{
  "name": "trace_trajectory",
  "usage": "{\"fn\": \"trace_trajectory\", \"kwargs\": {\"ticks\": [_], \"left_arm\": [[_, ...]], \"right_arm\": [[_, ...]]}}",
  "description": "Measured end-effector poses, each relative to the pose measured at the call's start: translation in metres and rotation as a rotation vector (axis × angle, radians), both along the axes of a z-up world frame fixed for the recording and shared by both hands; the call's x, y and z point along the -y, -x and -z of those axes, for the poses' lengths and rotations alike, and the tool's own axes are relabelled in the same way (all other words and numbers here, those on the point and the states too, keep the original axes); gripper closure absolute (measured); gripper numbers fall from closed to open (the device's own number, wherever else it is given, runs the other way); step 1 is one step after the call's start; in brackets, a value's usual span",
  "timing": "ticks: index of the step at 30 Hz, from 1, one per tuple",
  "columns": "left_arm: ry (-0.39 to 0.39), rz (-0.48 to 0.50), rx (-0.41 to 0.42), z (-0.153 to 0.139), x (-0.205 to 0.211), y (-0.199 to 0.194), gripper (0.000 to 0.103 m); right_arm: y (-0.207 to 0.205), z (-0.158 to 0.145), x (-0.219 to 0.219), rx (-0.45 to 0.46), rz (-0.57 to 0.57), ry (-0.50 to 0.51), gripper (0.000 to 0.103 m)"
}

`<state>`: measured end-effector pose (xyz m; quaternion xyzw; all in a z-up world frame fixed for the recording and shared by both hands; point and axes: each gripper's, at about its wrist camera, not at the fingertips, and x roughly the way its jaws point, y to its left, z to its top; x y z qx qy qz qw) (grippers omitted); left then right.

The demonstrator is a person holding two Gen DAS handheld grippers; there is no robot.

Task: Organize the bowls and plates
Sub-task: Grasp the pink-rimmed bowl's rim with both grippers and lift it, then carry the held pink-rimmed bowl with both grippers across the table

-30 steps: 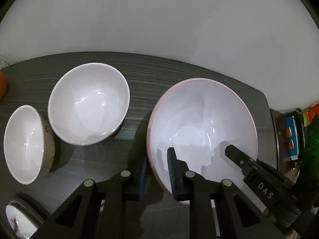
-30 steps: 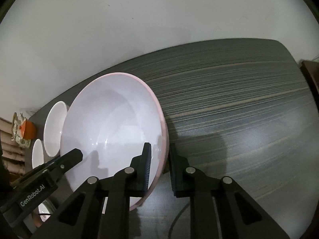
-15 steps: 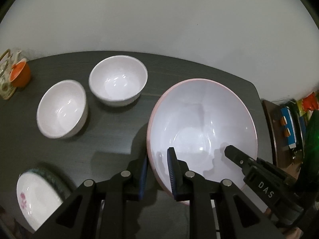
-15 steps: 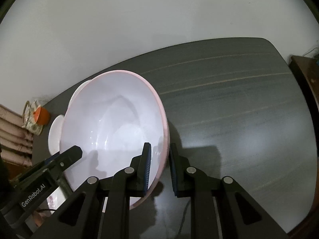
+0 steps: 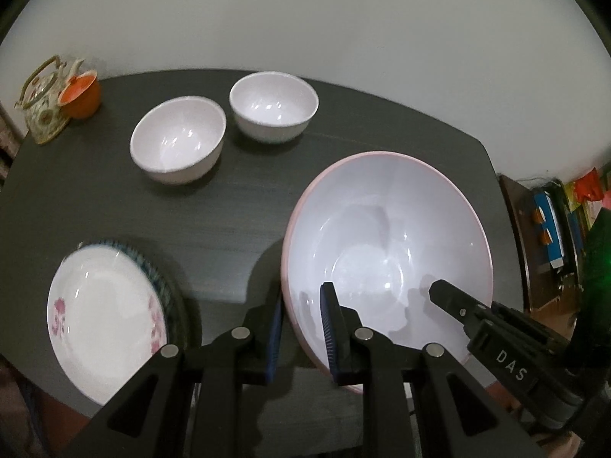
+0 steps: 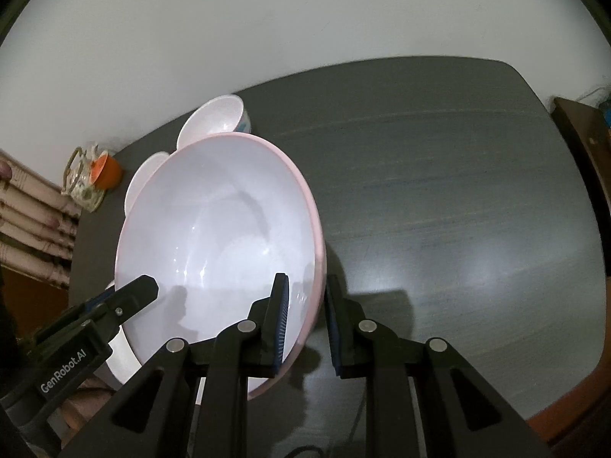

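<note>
**Big bowl carried on two thin rim pinches**

You had the large pink-rimmed bowl (image 5: pixel 385 252) off the dark table (image 5: pixel 236 206), held only at its rim. Your left gripper (image 5: pixel 301 328) pinched the rim at the bowl's 8 o'clock edge, one pad inside, one outside; your right gripper (image 6: pixel 305 320) pinched the opposite edge at about 4 o'clock.

The likeliest failure I judged was a slip: a smooth, glossy wall under narrow pads, and any drift between your hands would have twisted the rim out of one pinch.

The two small white bowls (image 5: pixel 177 139) (image 5: pixel 274 108) sat at 11 and 12 o'clock, the flowered plate (image 5: pixel 103 316) at 9. Lowering the bowl off-centre could have clipped one of them.
</note>
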<state>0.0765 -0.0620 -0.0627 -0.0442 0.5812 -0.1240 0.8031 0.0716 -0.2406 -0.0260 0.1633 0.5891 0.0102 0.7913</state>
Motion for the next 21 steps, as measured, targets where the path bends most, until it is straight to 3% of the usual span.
{"fn": "trace_trajectory", "kwargs": {"ticks": [21], "left_arm": [[-0.017,-0.035,-0.054,0.028,-0.022,0.052,0.084]], "right_arm": [[0.056,0.036,-0.033,-0.078,-0.026,-0.02,0.084]]}}
